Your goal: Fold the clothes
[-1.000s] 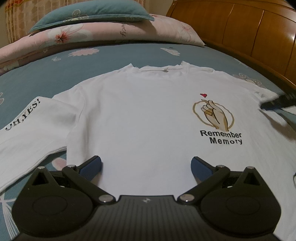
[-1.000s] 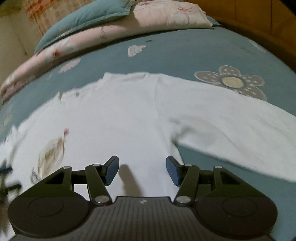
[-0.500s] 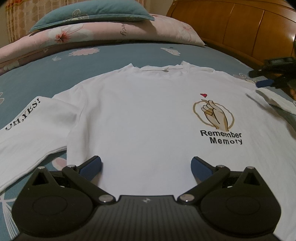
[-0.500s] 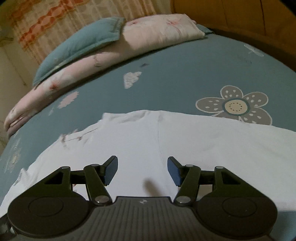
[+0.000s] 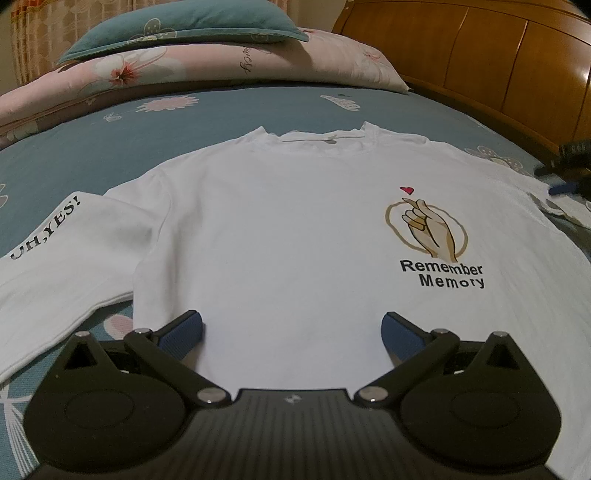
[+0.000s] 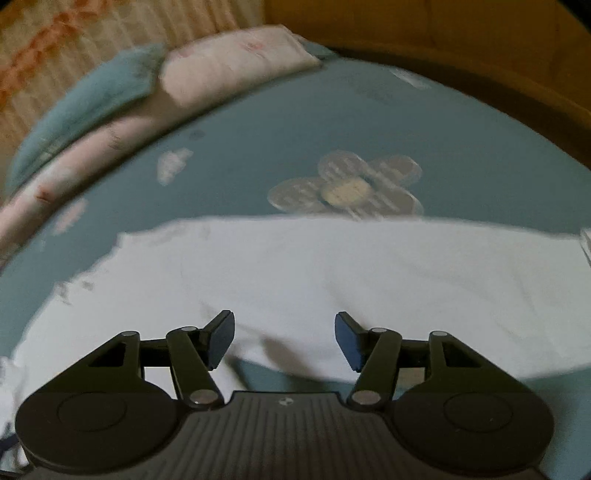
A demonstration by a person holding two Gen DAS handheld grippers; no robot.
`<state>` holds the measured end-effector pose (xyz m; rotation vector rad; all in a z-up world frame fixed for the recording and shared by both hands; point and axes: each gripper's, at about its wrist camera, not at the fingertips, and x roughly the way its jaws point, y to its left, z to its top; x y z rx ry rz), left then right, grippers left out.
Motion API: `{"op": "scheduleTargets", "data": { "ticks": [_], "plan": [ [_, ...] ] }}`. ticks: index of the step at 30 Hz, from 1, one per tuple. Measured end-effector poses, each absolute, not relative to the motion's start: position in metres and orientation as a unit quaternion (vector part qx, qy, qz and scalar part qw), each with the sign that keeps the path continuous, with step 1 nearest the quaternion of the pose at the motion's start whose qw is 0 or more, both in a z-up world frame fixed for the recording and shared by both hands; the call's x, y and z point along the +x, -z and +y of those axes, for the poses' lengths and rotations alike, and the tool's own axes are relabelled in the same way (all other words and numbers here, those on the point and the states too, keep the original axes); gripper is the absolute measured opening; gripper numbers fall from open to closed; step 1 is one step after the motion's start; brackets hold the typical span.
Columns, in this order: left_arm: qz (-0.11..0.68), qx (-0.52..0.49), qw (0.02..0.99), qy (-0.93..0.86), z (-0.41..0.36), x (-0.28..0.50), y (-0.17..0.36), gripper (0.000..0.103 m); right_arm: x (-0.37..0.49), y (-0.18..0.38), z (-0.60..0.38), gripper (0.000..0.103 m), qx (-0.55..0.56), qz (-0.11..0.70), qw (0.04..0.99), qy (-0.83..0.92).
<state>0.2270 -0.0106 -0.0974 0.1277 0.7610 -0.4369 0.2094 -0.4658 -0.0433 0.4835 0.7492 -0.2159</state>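
A white long-sleeved shirt [image 5: 295, 240] lies flat, front up, on the bed, with a hand print and "Remember Memory" on its chest. Its left sleeve [image 5: 62, 258] bears black lettering. My left gripper [image 5: 291, 328] hovers over the shirt's lower body, jaws wide open and empty. In the right wrist view, the shirt's right sleeve [image 6: 369, 273] stretches across the picture. My right gripper [image 6: 284, 336] hangs above that sleeve's lower edge; its jaws are opening with nothing between them. The right gripper [image 5: 569, 173] also shows at the left view's right edge, over the sleeve.
The blue flowered bedsheet [image 5: 92, 147] surrounds the shirt. A pink quilt [image 5: 184, 70] and a teal pillow [image 5: 184, 18] lie at the far end. A wooden headboard [image 5: 498, 62] runs along the right side.
My right gripper has swung right from the shirt's shoulder out over the right sleeve, rolling as it went, and its jaws have widened slightly. The left gripper and shirt stayed still.
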Motion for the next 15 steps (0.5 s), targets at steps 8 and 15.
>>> {"op": "scheduleTargets", "data": {
  "ticks": [8, 15],
  "plan": [
    [0.368, 0.06, 0.903, 0.212, -0.009, 0.227, 0.097, 0.102, 0.244, 0.067, -0.448, 0.069, 0.261, 0.388, 0.882, 0.058],
    [0.369, 0.06, 0.903, 0.211, -0.011, 0.227, 0.096, 0.102, 0.185, 0.065, -0.499, 0.069, 0.298, 0.373, 0.87, 0.125]
  ]
}}
